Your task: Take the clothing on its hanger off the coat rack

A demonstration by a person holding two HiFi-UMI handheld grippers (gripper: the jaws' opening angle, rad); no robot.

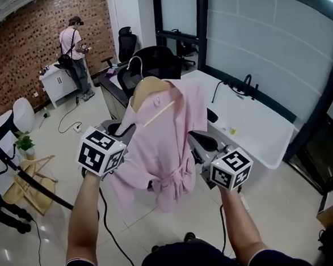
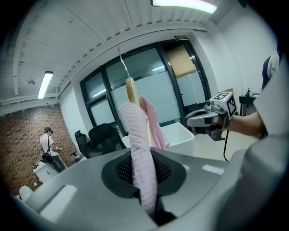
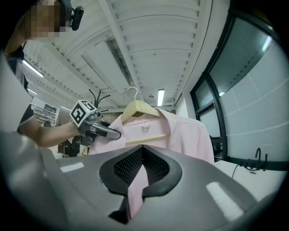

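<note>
Your left gripper (image 1: 129, 130) is clamped tight on the pink shirt (image 1: 172, 129). Your right gripper (image 1: 198, 141) is clamped on the shirt too. The shirt hangs on its hanger (image 1: 151, 88), between your two grippers and just above them.

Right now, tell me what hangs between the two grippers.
The pink shirt on its wooden hanger hangs between the left gripper and right gripper, each shut on its fabric; the head view shows it.
</note>
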